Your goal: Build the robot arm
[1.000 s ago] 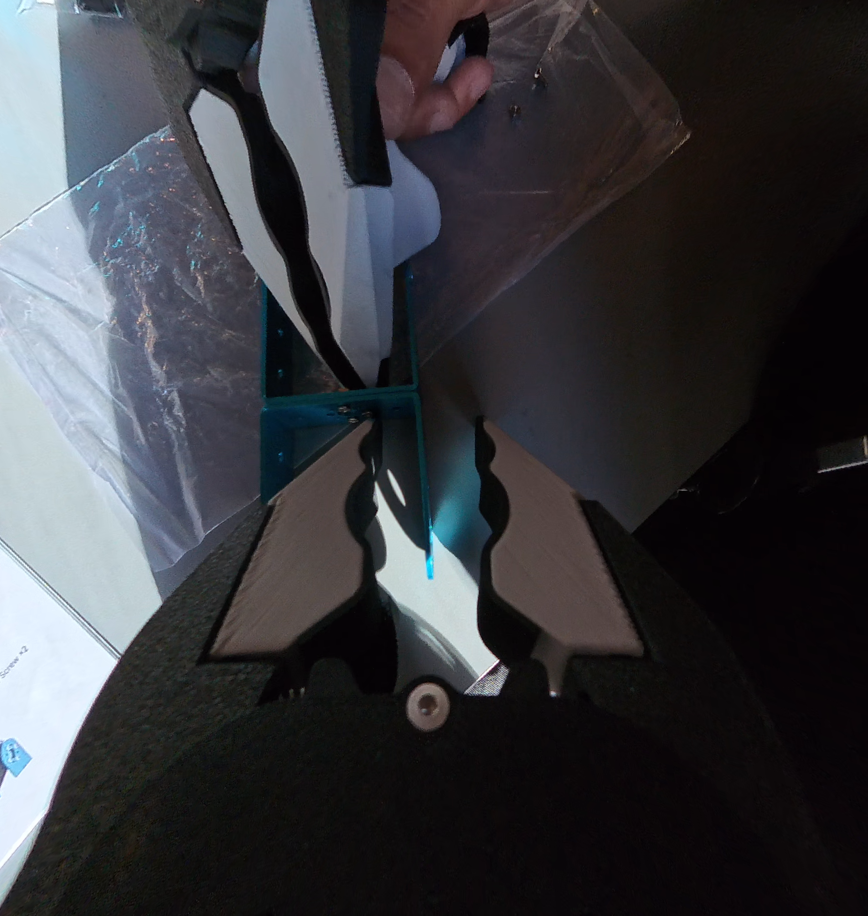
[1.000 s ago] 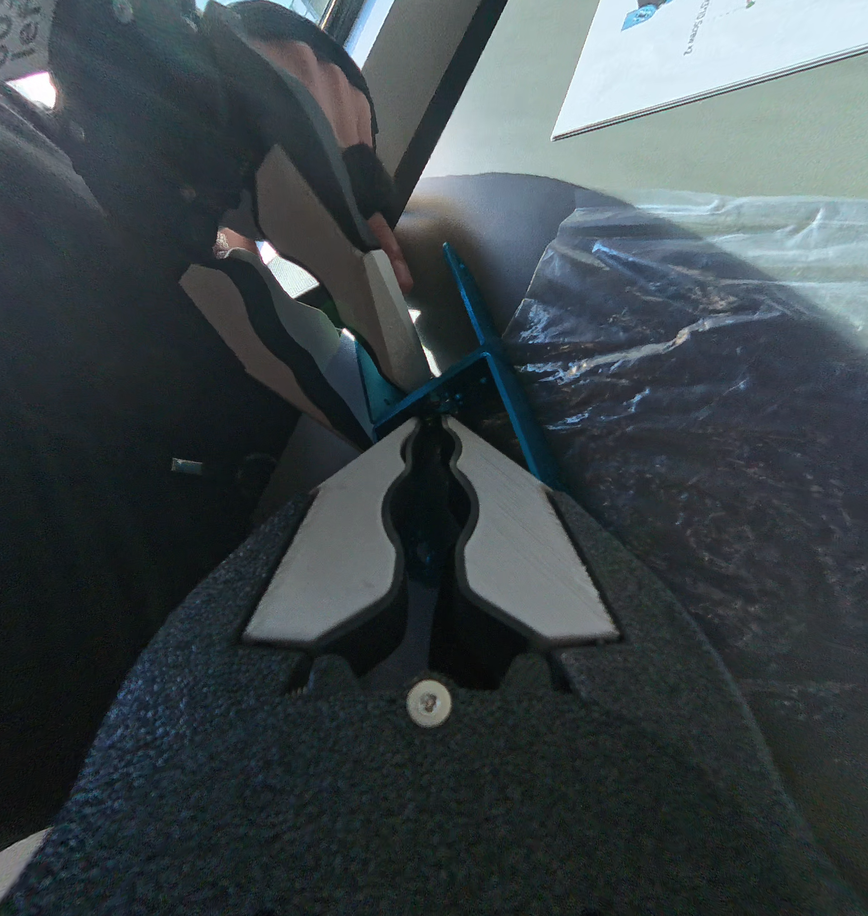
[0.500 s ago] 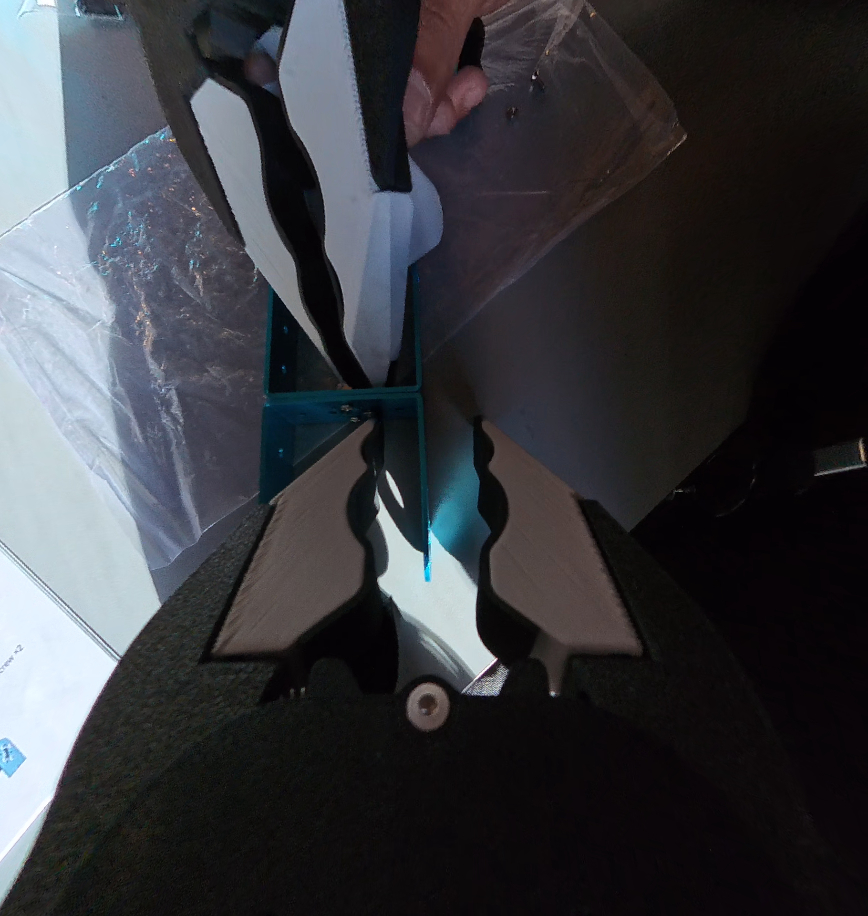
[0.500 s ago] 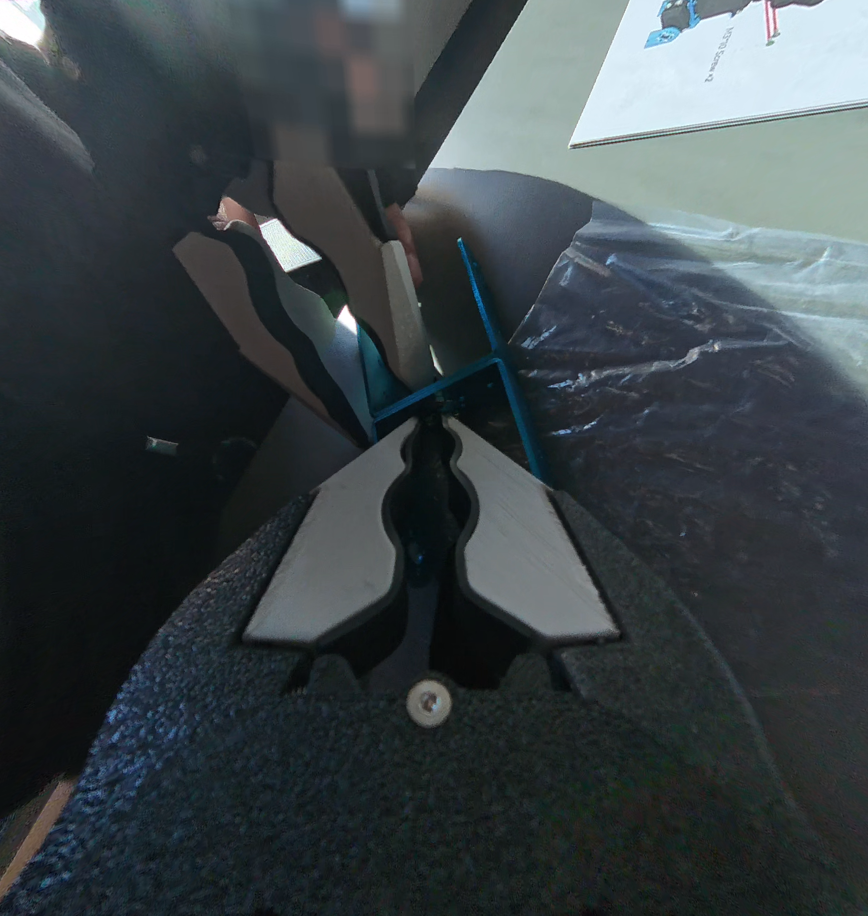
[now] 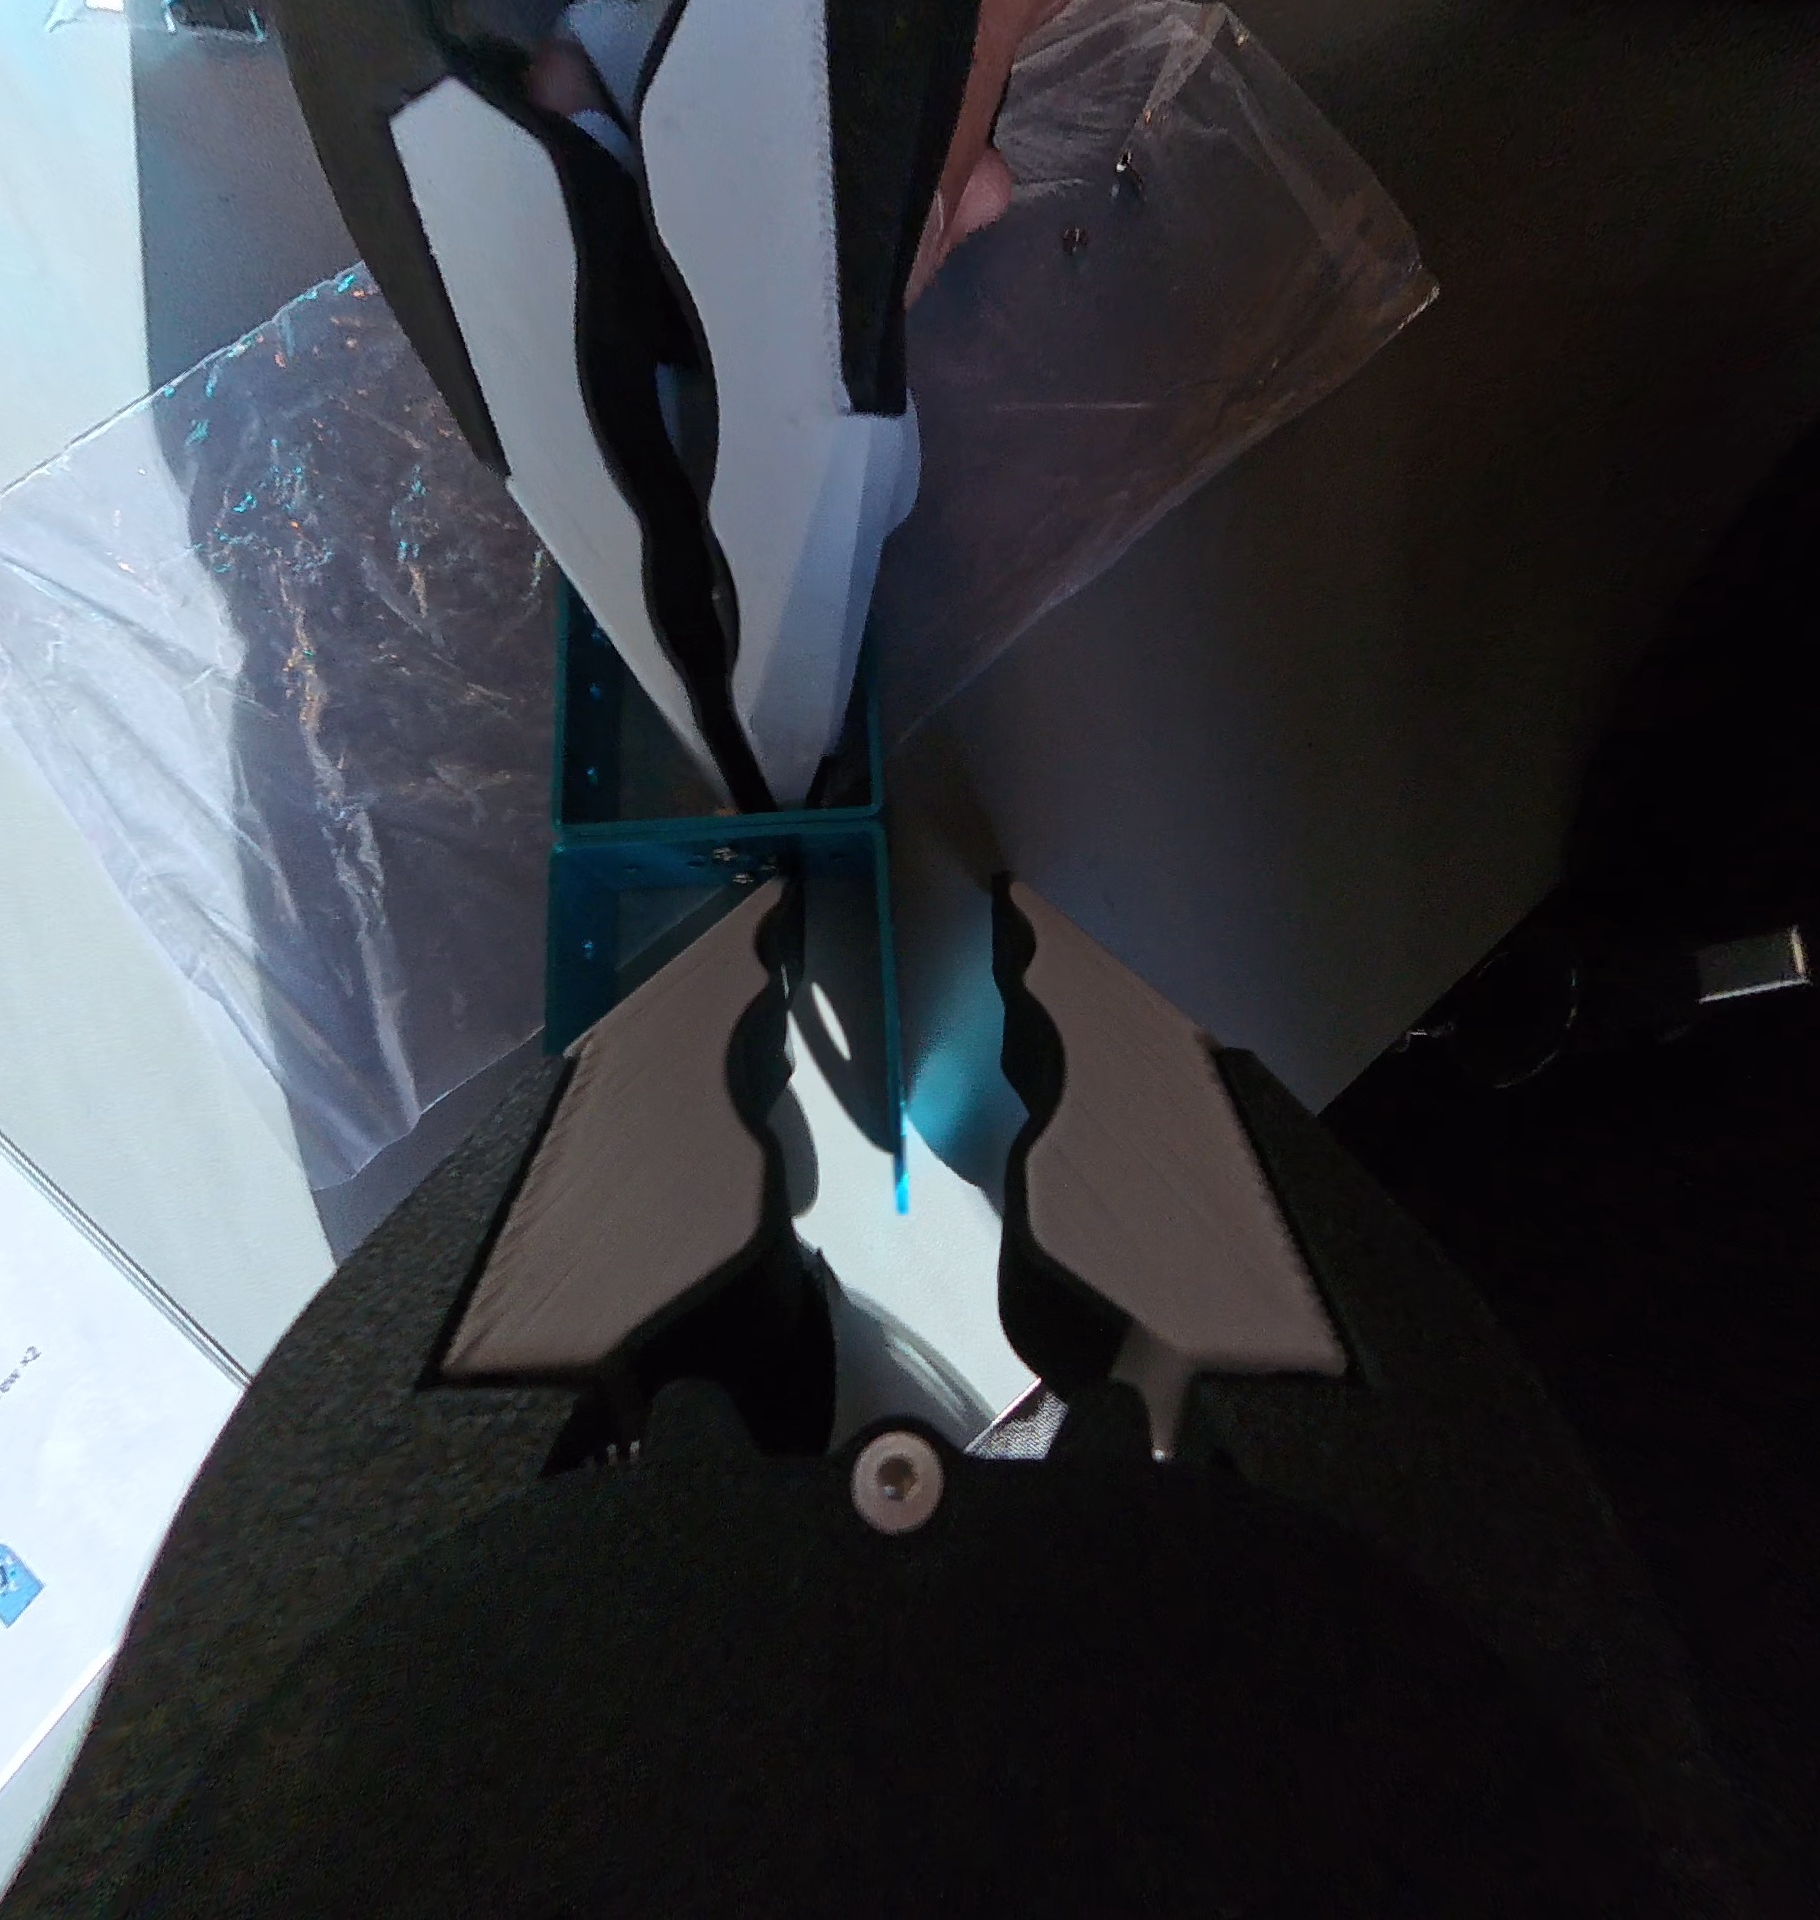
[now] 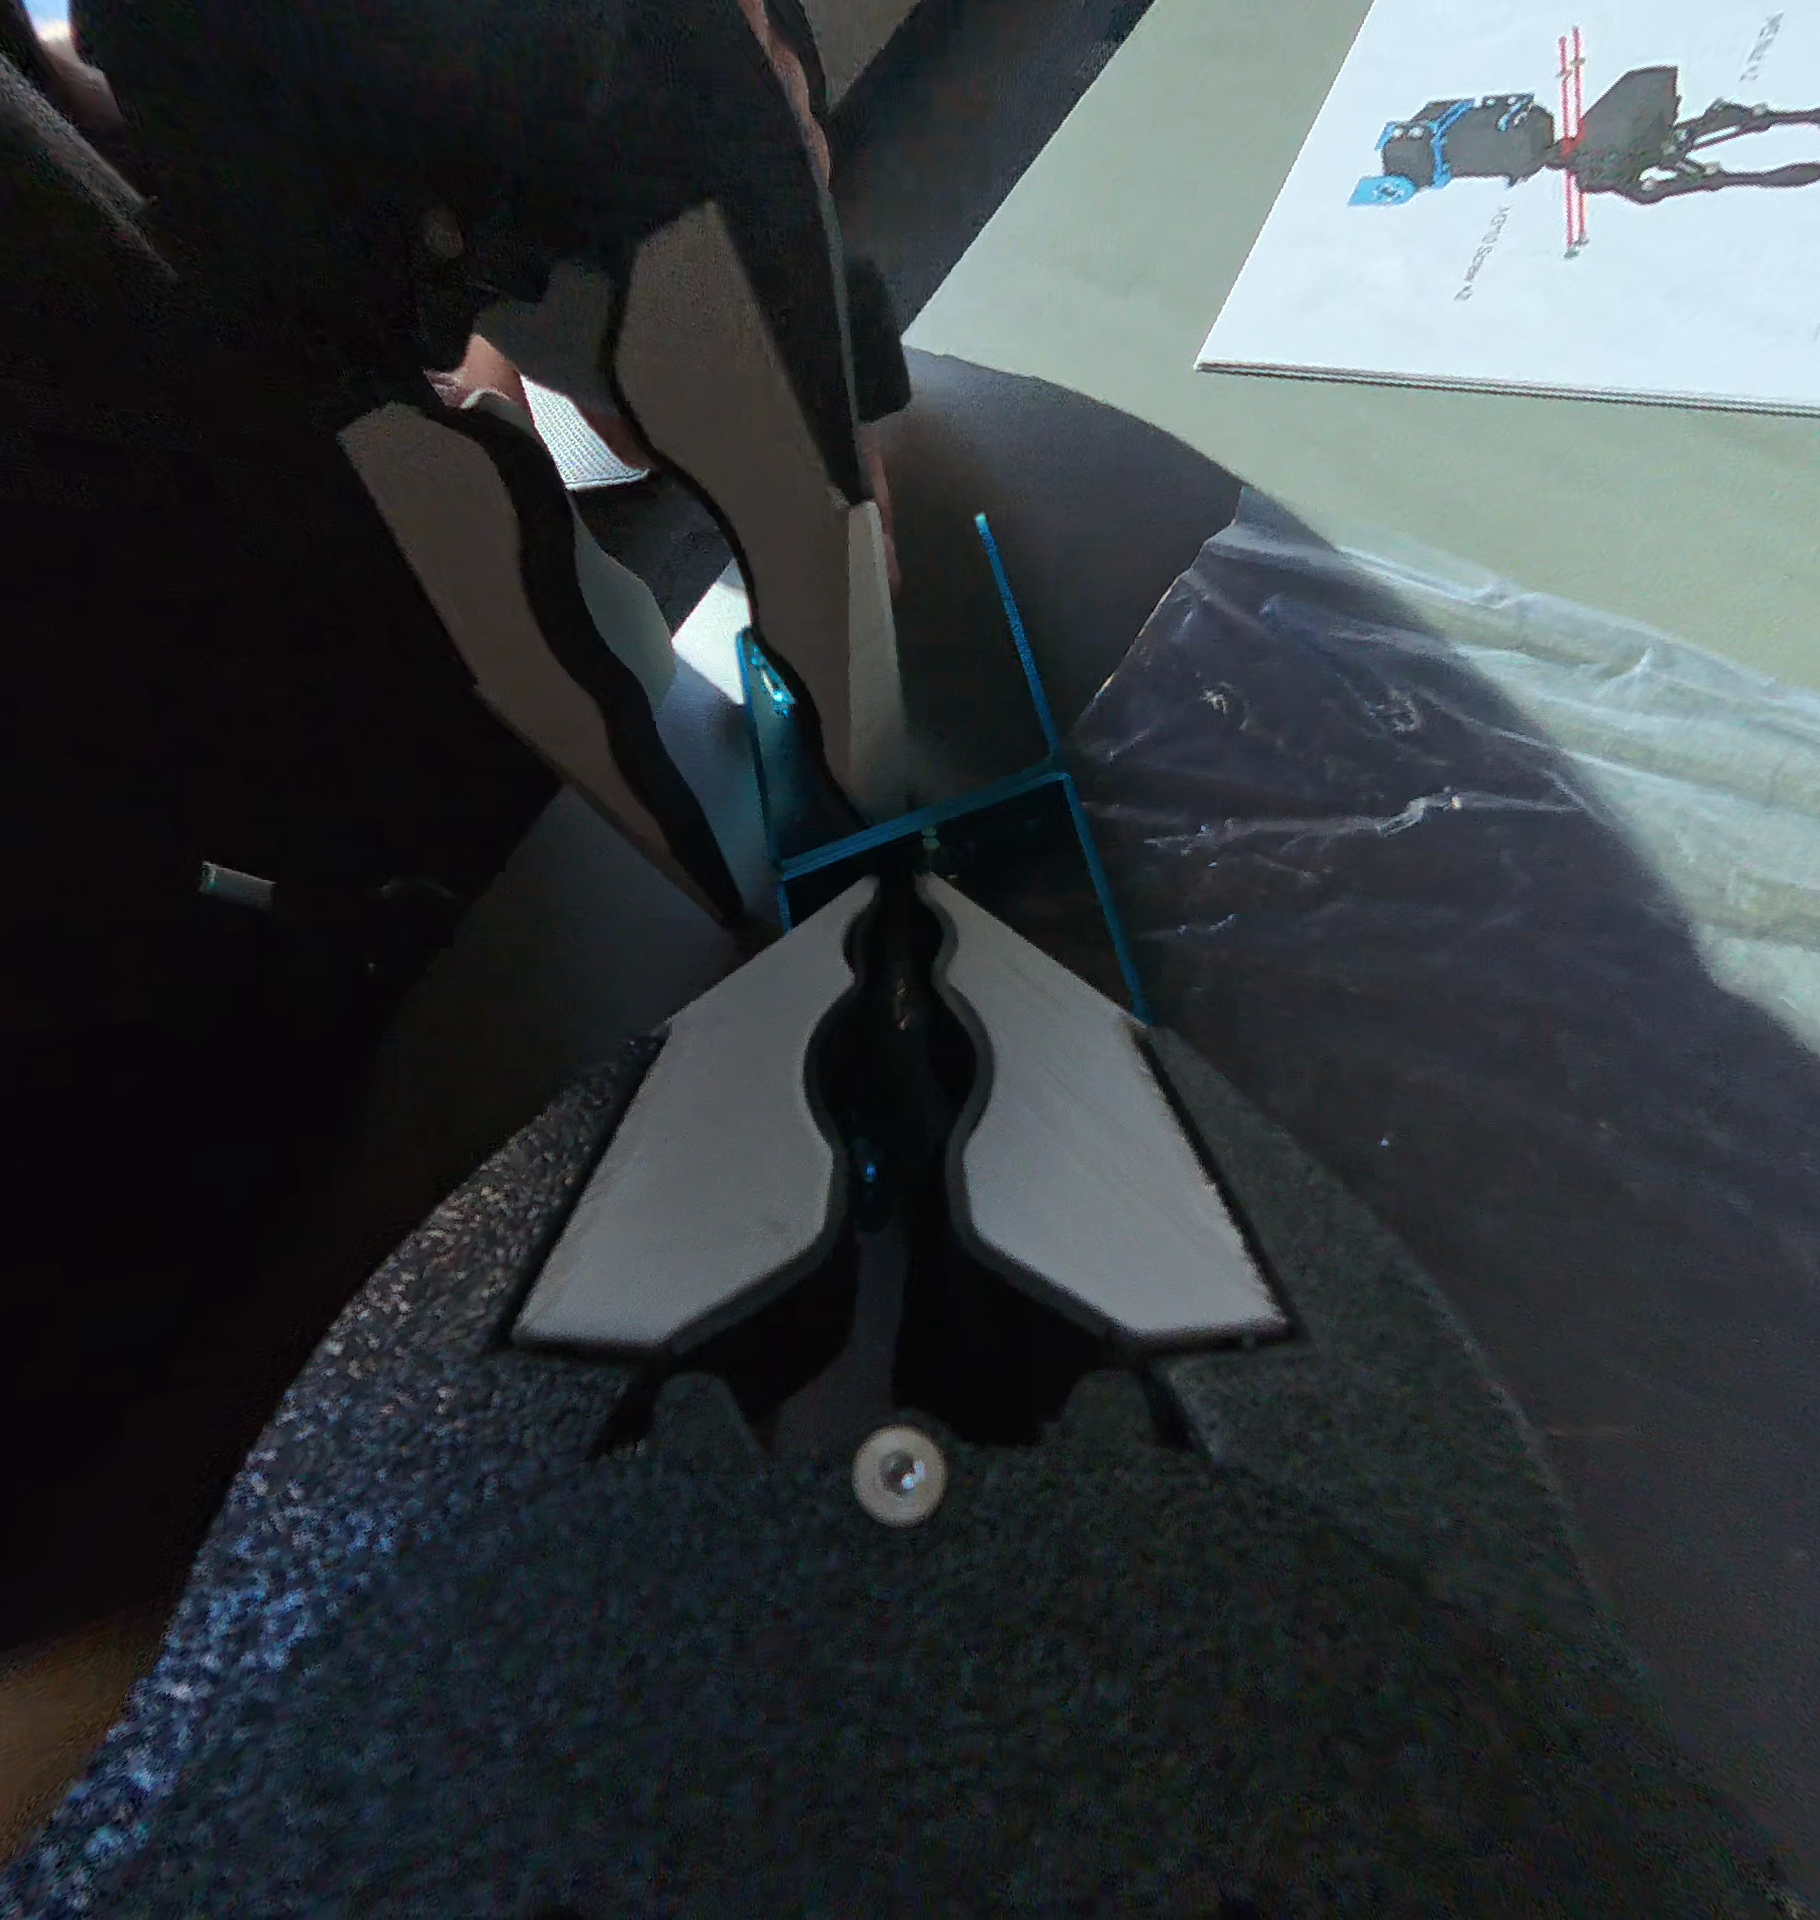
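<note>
Right claw still pinched tight on the blue bracket, left claw still wide around its wall, nothing's really moved.

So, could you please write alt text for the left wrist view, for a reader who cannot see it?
The left tongs stand open around one wall of a blue metal bracket, while the right tongs reach down from above, shut on its cross wall. Clear plastic bags lie on the table, and a printed sheet sits lower left.
</note>
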The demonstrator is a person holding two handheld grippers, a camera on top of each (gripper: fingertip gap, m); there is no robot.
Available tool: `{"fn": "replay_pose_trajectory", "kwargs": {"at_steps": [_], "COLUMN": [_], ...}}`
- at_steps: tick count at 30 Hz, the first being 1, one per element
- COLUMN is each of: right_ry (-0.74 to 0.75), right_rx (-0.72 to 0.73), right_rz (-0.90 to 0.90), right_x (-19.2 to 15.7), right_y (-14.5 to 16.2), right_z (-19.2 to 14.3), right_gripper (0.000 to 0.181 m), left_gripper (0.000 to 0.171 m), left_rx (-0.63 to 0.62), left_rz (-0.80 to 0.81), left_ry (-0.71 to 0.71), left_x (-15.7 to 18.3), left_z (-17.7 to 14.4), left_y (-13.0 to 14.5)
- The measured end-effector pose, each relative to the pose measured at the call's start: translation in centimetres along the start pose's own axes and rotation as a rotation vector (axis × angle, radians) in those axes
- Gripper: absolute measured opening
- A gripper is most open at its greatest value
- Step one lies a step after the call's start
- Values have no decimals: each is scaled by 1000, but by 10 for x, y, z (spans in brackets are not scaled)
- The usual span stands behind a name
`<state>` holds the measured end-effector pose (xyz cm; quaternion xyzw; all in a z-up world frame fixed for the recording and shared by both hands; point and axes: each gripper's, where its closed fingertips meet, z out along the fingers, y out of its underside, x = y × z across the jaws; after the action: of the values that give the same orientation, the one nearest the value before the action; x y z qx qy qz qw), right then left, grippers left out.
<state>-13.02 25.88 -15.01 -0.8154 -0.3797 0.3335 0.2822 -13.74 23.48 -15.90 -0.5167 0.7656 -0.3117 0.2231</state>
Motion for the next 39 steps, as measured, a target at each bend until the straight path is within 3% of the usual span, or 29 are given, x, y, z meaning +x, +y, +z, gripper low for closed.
{"fn": "replay_pose_trajectory", "kwargs": {"at_steps": [5,9,13,18,22,26,30,34,39], "right_ry": [10,19,94,27,19,170,299,272,265], "right_rx": [-10,63,-82,-158,-170,-205,-421,-514,-581], "right_rz": [10,32,12,7,-41,-144,-218,-228,-224], "right_x": [0,2,14,-1,-11,-6,1,0,0], "right_y": [0,-15,13,26,17,6,12,10,14], "right_z": [-9,-34,-44,-24,-9,-5,-3,4,5], "right_gripper": [0,0,4,4,5,10,9,8,9], "left_gripper": [36,34,26,3,4,4,14,25,26], "left_rx": [8,-4,-4,-16,-20,-8,-4,6,9], "left_rz": [-14,-6,-27,-42,-55,-60,-58,-45,-42], "left_ry": [-2,-15,-7,-12,-13,-14,-18,-36,-104], "left_x": [-1,0,0,-3,-5,-9,-17,-25,-33], "left_z": [0,-4,-11,-27,-43,-57,-65,-66,-74], "left_y": [1,4,11,28,44,59,66,67,73]}}
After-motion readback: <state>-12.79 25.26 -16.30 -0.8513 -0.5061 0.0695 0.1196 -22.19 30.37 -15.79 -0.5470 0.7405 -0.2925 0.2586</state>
